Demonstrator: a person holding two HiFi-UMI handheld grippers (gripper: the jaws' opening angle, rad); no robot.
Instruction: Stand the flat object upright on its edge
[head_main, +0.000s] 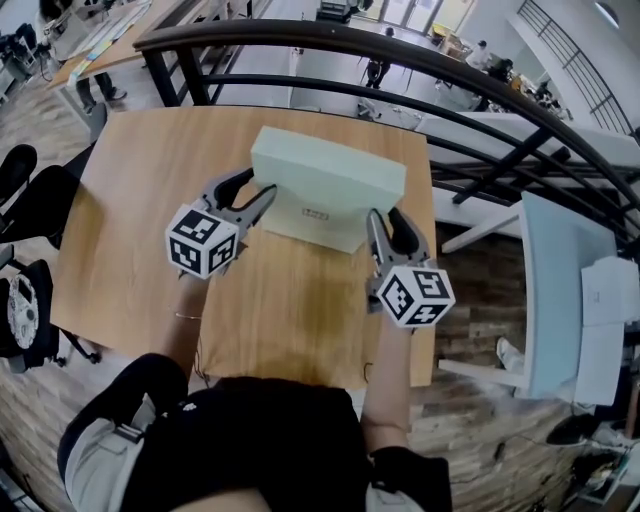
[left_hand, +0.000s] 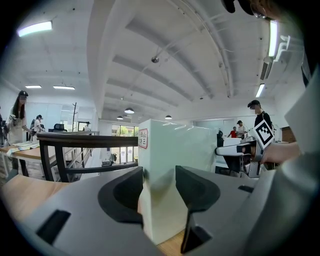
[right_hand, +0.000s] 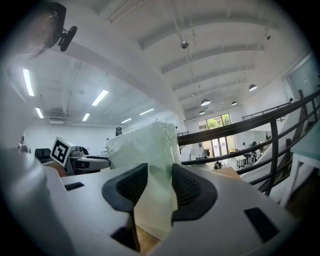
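Wooden desk (head_main: 120, 200): bare wood wide at left and toward person, narrower strip at right. Pale green box (head_main: 335, 165) stands on long edge near desk's far edge, labelled broad face toward person. Dark railing (head_main: 420, 60) curves past beyond the far edge. Left gripper (head_main: 260, 184) at box's left end, fingers (left_hand: 125, 192) partly spread, pinching box across its thickness at corner. Right gripper (head_main: 384, 216) at box's right end, fingers (right_hand: 192, 187) partly spread, pressed on both wrapped faces.

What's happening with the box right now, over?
Gripping box ends: left gripper, right gripper. Box up on edge on table. Nothing in the way.
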